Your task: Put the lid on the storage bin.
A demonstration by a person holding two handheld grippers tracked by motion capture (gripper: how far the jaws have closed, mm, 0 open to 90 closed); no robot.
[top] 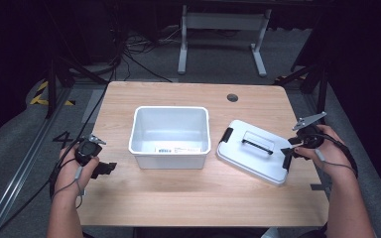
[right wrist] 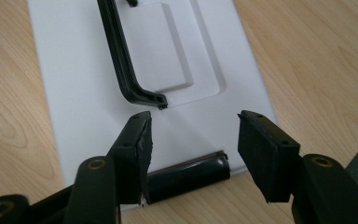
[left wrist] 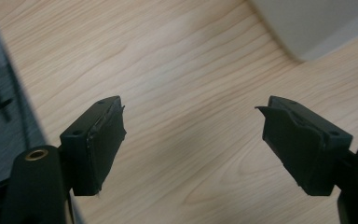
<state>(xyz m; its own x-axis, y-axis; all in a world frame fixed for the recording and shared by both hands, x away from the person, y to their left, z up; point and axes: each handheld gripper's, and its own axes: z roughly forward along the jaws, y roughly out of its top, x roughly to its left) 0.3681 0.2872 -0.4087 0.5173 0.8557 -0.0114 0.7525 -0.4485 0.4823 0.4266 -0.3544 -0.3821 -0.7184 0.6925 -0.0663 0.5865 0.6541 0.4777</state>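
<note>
A: Where's the lid (top: pixel 253 151) sitting?
B: Flat on the tabletop (top: pixel 188 193), right of the white bin (top: pixel 170 136). Right tool (right wrist: pixel 193 135) is hovering over its near edge, jaws apart, black latch (right wrist: pixel 186 176) lying between them.
A: Left tool (left wrist: pixel 191 135)?
B: Jaws apart, gripping nothing, hanging over bare wood left of the bin.

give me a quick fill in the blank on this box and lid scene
1. The white box has nothing ____ it.
2. The lid lies on the table to the ____ of the box.
3. The right gripper hovers over the lid with its jaws ____.
4. The lid's handle is ____ in colour.

Missing words: inside; right; open; black
</note>
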